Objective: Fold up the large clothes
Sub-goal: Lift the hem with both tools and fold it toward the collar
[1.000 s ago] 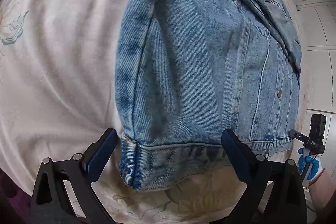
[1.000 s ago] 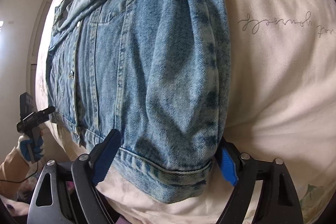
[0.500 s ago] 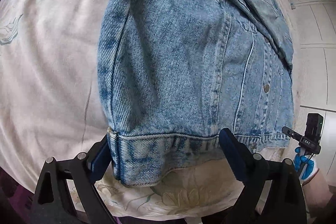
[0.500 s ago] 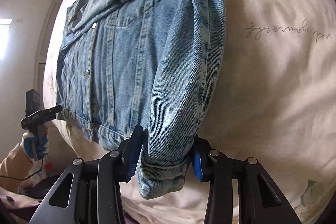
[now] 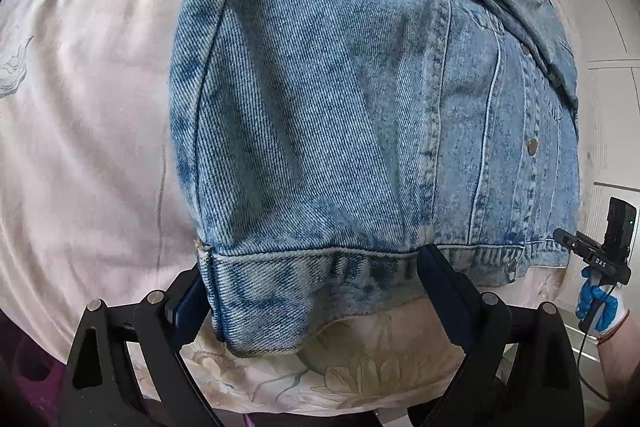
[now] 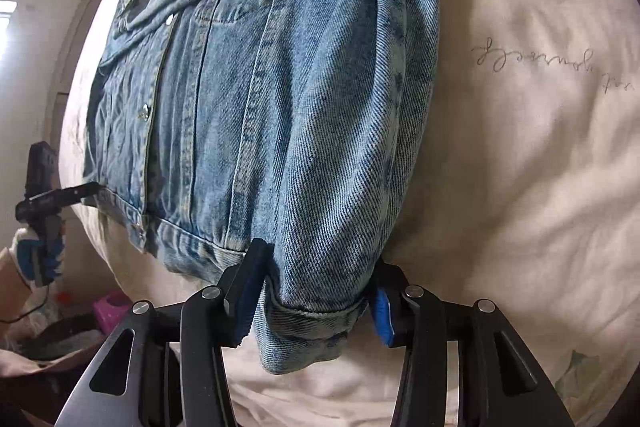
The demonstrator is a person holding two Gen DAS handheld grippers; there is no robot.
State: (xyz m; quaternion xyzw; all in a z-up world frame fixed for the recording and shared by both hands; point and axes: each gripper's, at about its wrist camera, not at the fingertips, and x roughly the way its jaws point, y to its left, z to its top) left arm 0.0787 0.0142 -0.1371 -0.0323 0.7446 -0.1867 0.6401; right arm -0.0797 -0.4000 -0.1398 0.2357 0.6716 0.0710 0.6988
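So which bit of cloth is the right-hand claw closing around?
A blue denim jacket lies on the cream bedsheet. Along its right edge runs a sleeve, ending in a turned-up cuff between the right gripper fingers. Unlike the flat, snap-buttoned waistband beside it, it is tubular.

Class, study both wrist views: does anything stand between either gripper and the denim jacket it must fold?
Nothing visible does. The left gripper straddles the denim jacket at its hem, and the right gripper closes around the cuff of the sleeve. Only the bedsheet lies beneath.
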